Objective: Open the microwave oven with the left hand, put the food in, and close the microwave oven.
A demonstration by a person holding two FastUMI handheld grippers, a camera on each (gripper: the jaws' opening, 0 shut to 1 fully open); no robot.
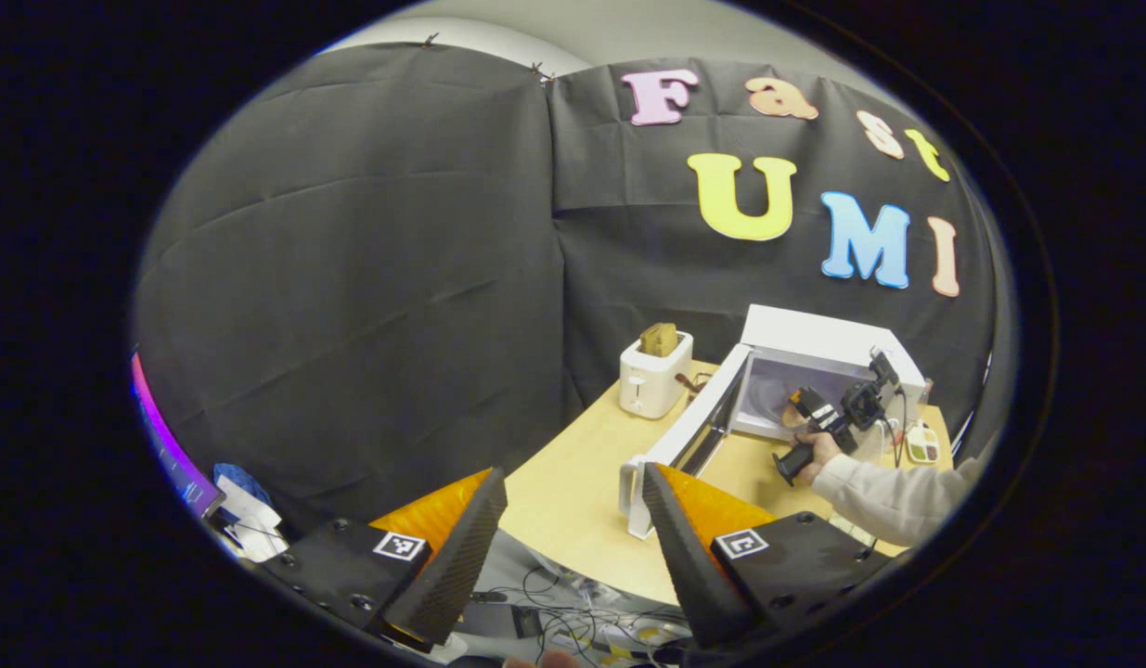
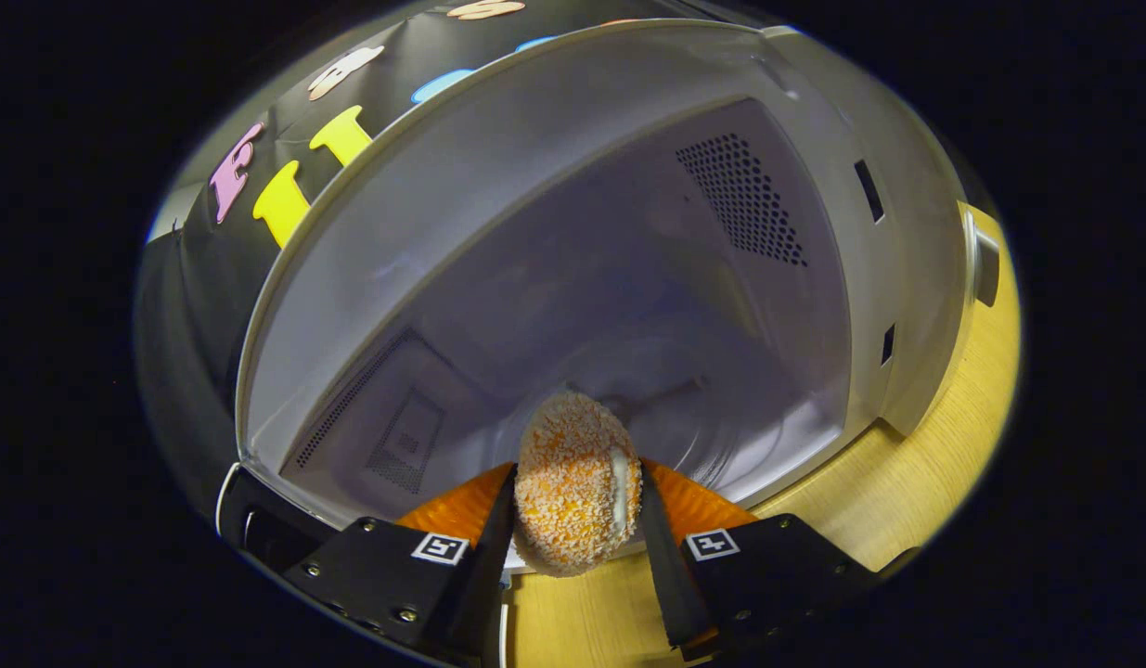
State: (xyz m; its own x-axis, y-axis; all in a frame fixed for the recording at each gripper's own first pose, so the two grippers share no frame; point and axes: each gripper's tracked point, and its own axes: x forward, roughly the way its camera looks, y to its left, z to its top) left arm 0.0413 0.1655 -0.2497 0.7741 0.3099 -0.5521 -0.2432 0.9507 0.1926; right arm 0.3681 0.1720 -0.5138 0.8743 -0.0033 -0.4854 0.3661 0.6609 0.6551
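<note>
the microwave (image 1: 818, 357) stands at the tabletop's (image 1: 573, 492) far edge, door (image 1: 688, 436) swung wide. right gripper (image 2: 573, 520), clamped on the breaded food (image 2: 573, 496), sits at the cavity's front lip. left gripper (image 1: 573, 547) gapes empty, off the tabletop's near edge.

The microwave (image 2: 814, 232) cavity is seen wide open across the centre of the right gripper view, its floor bare beyond the breaded food (image 2: 577, 482) gripped at bottom centre; in the left gripper view, the open door (image 1: 688, 431) is swung out at lower right, blocking that side; a toaster (image 1: 654, 376) is set just left of it; bare table (image 1: 573, 492) is left in front.
</note>
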